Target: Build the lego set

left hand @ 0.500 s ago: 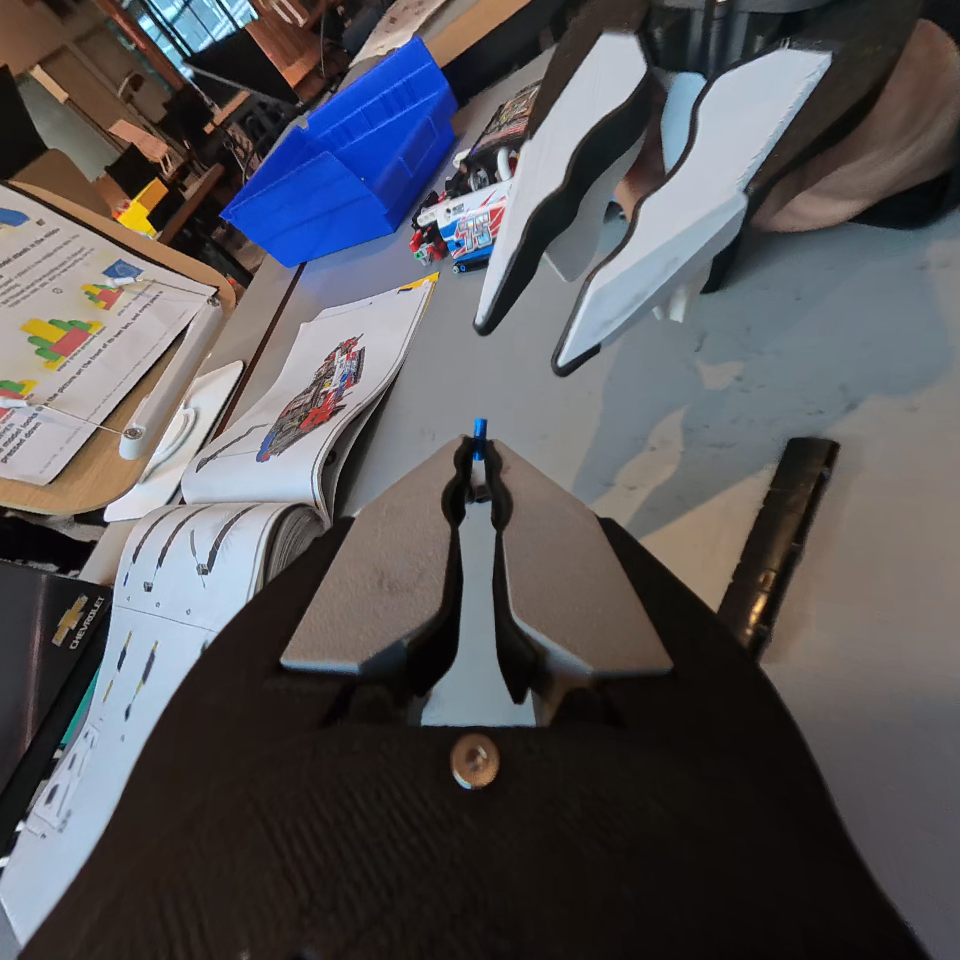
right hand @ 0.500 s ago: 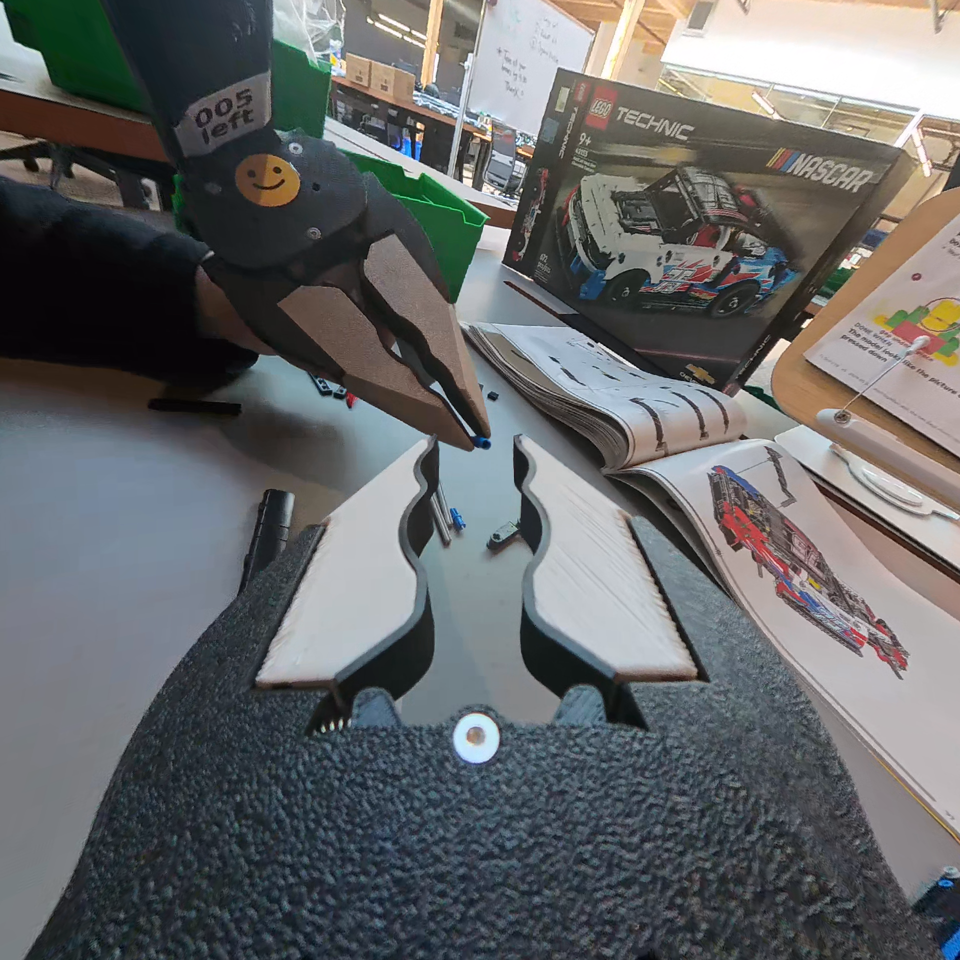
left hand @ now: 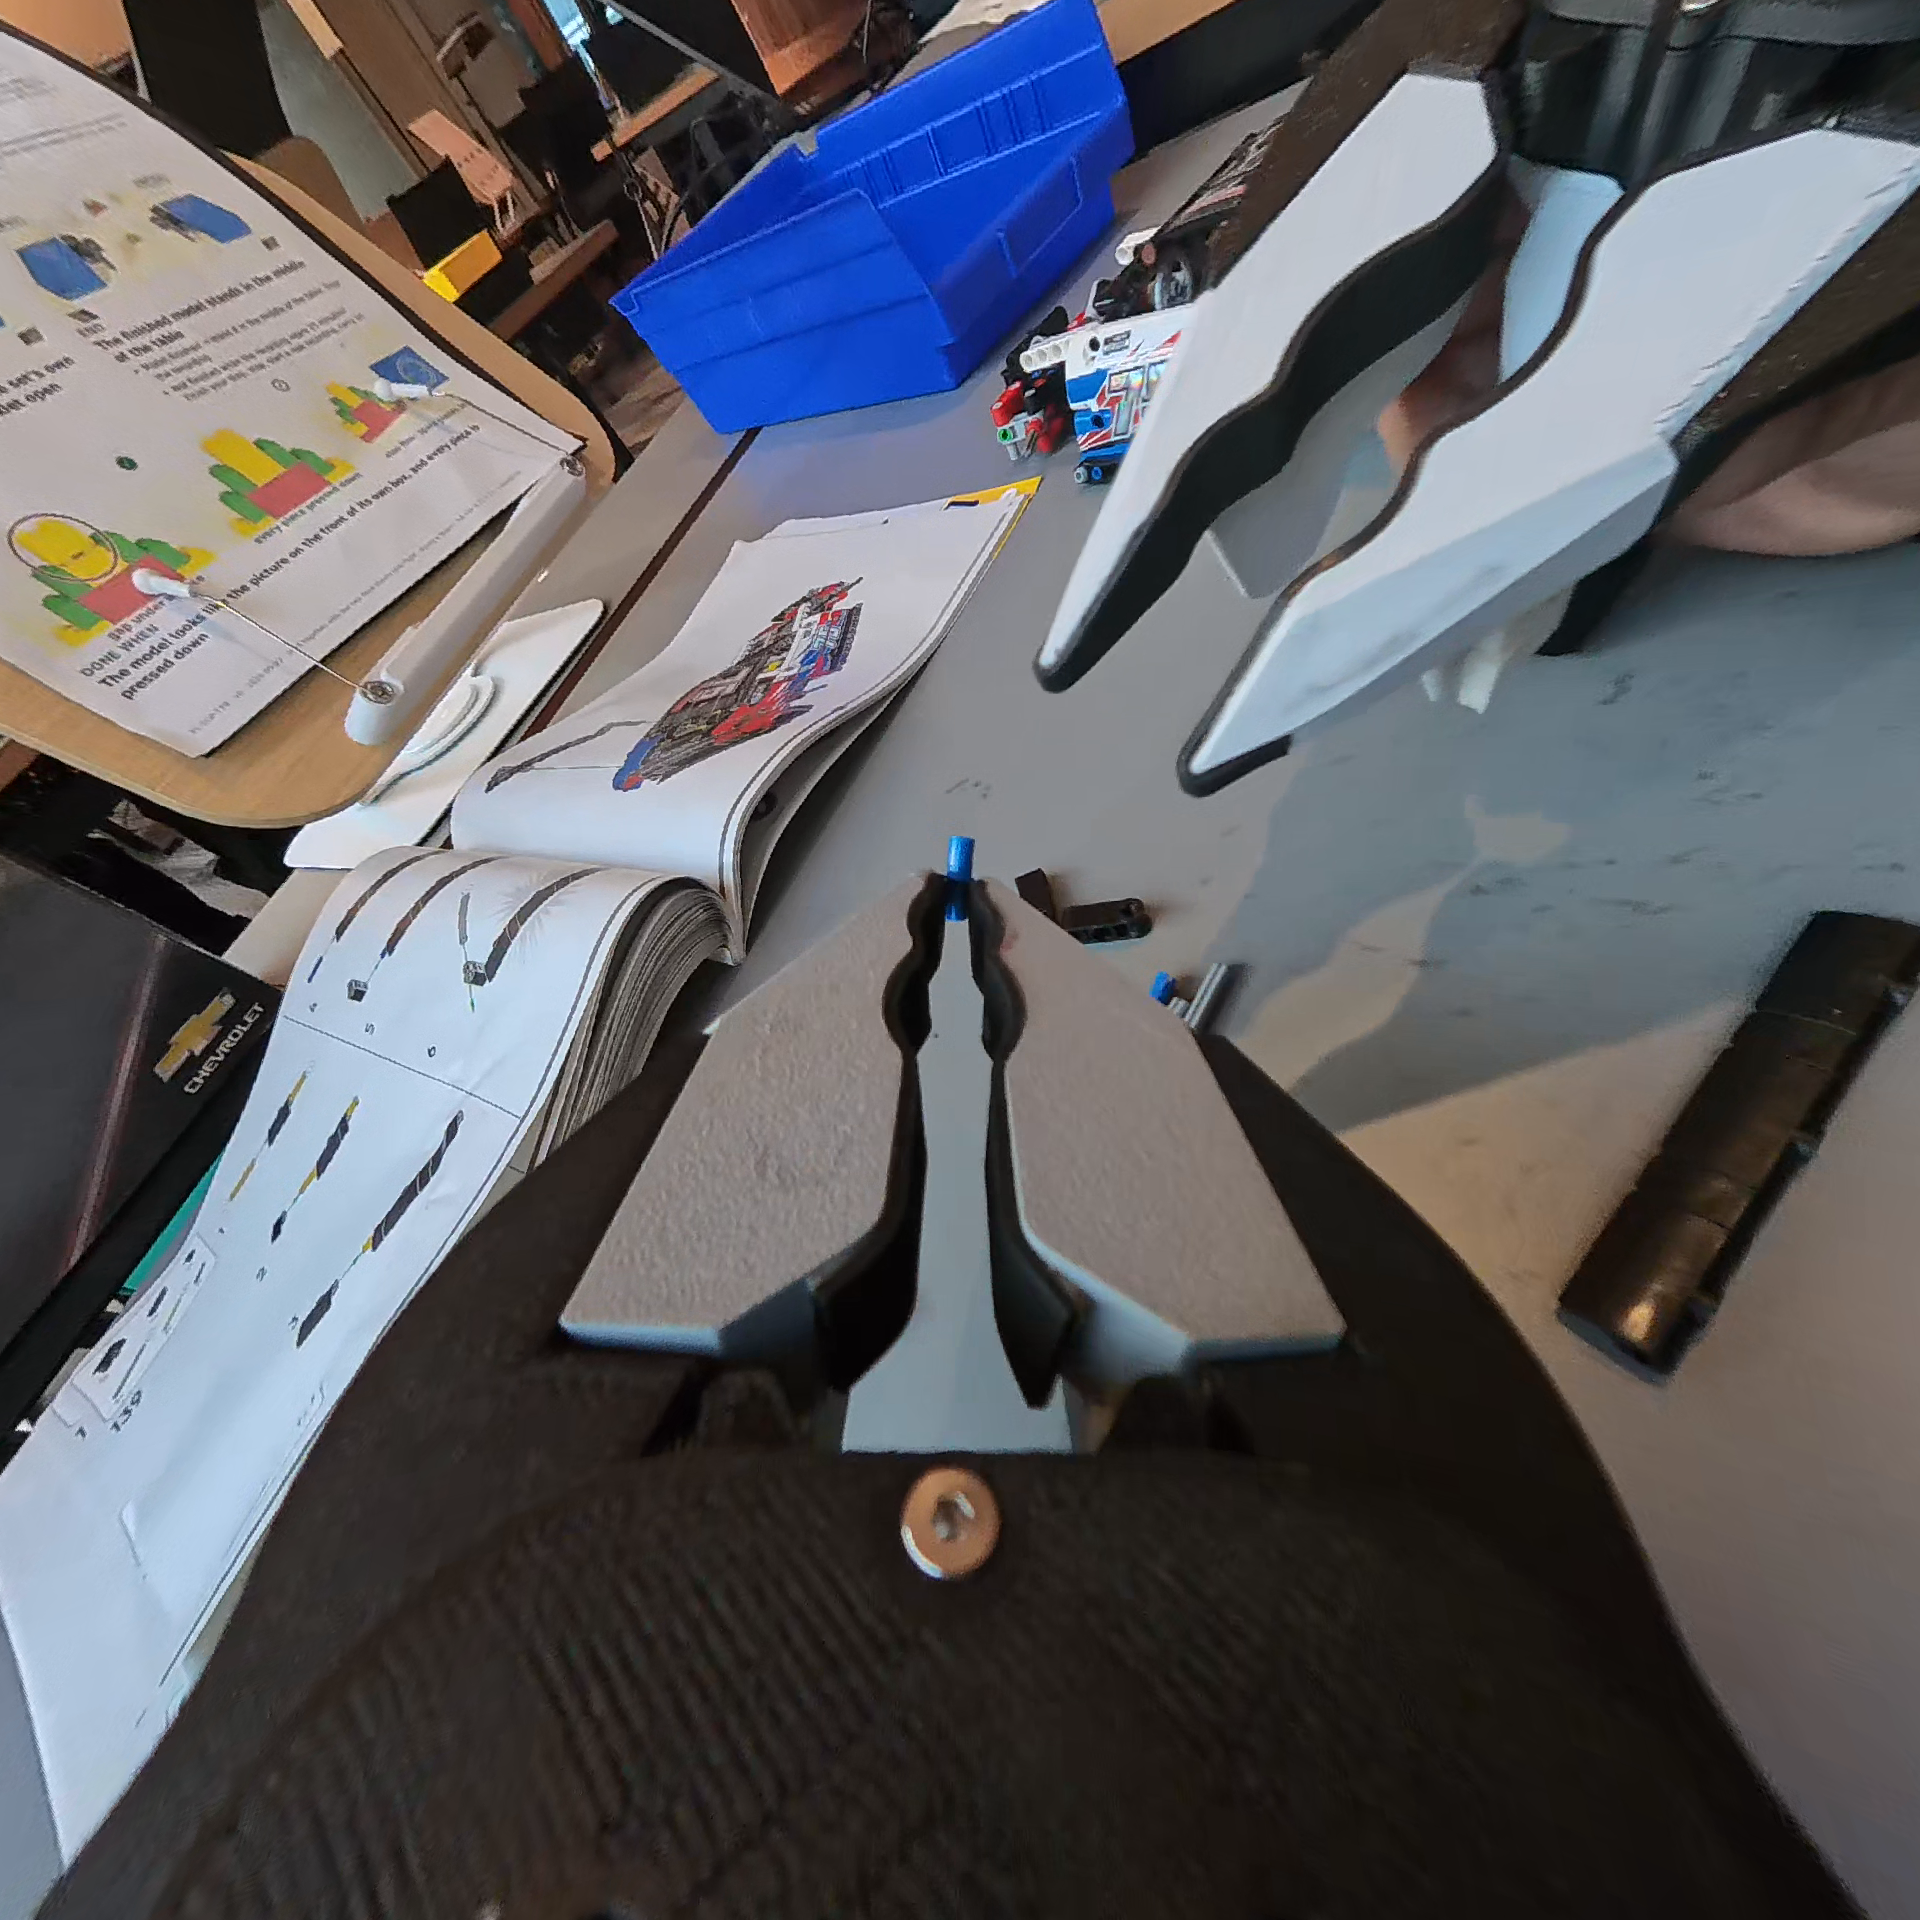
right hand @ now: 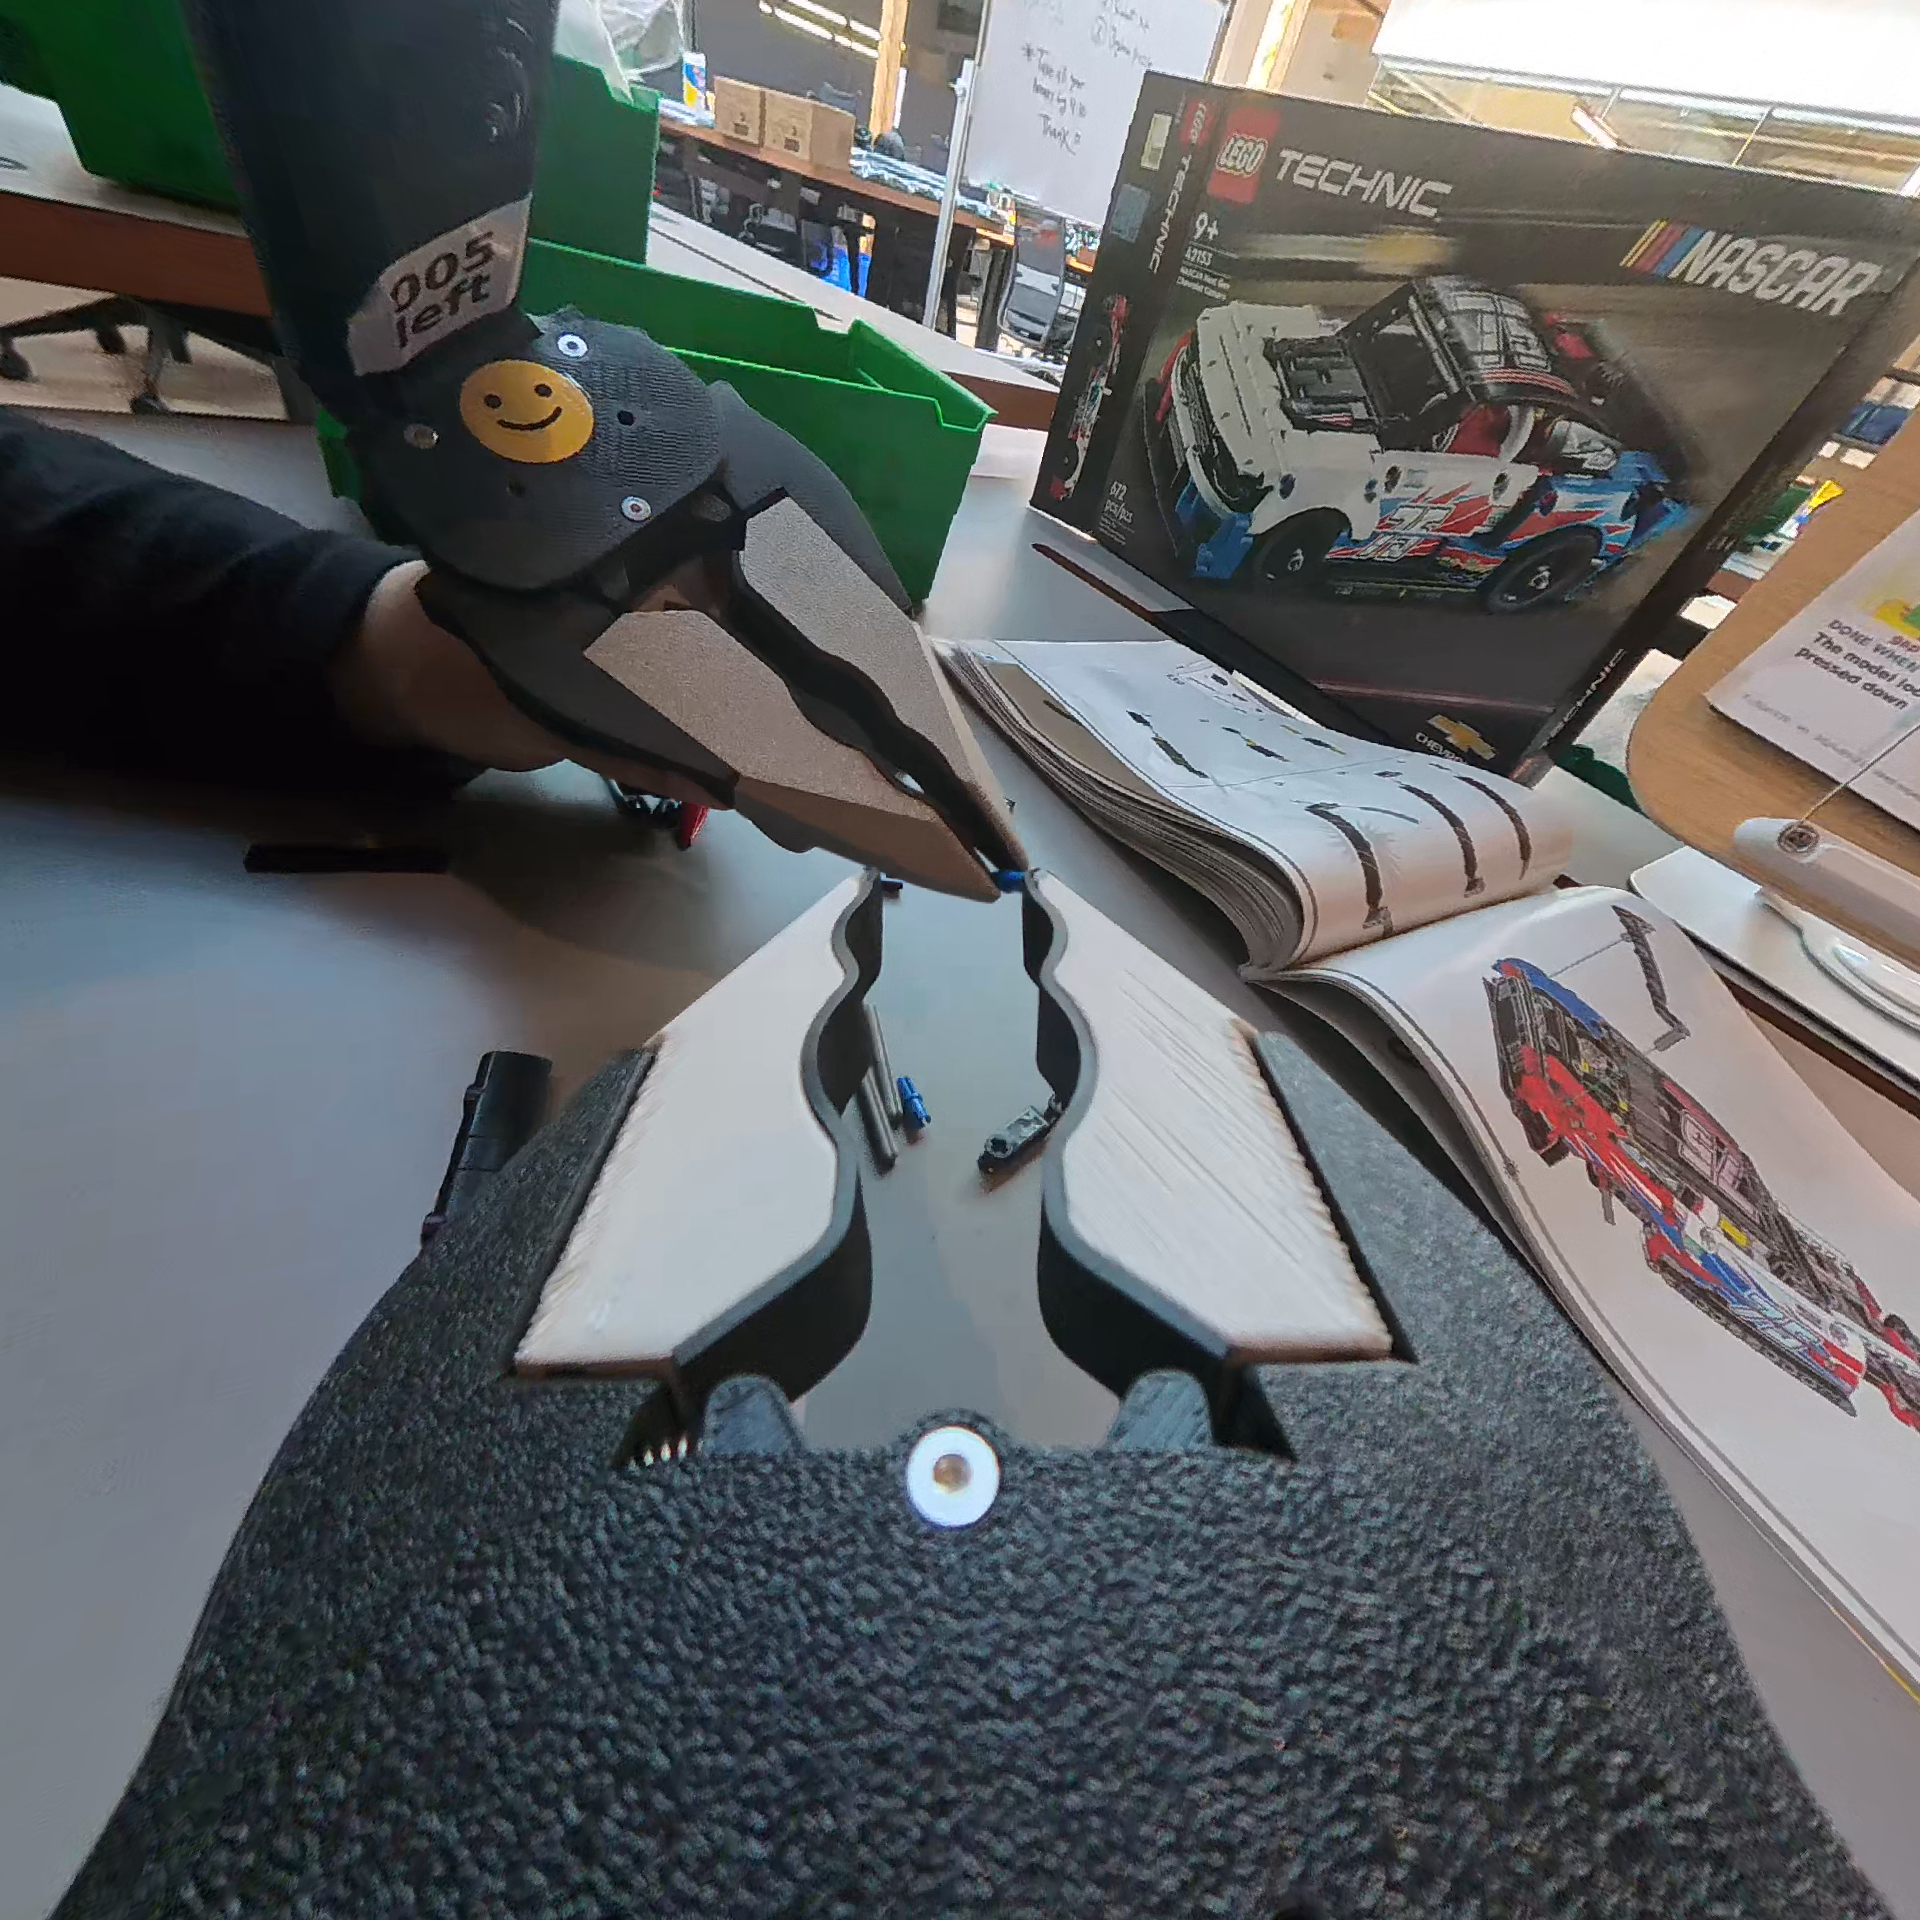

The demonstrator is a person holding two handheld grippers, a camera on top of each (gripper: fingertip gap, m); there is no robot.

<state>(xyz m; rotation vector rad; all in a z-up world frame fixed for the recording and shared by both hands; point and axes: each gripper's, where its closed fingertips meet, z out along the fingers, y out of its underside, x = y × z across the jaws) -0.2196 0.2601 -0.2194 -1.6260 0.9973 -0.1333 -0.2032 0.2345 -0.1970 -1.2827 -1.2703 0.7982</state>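
Left tongs: pinched together on a small blue pin, which sticks out past the tips; in the right wrist view they slant down from the upper left, a hand in a dark sleeve behind them.
Markings on left tongs: a yellow smiley sticker and a grey tape label with writing, on the black body.
Right tongs: fingers apart, nothing between them, raised above the grey table.
Pin and right tongs: the blue pin hangs at the mouth of the open fingers, just beside the right-hand fingertip; I cannot tell whether they touch.
Loose parts: two thin grey rods, a second blue pin and a small black connector lie on the table below the right tongs' gap; a black beam lies farther off.
Box: dark set box standing at the back, with a picture of a white, blue and red race car and several printed brand logos.
Booklet: open instruction pages between box and tongs, step diagrams on one side, a coloured car drawing on the other.
Sheet on stand: printed paper with block pictures and text, held on a wooden board.
Half-built car: white, blue and red, near the blue bin, well apart from the left tongs.
Green bin: behind the left tongs.
Whiteboard: handwriting on it, far back.
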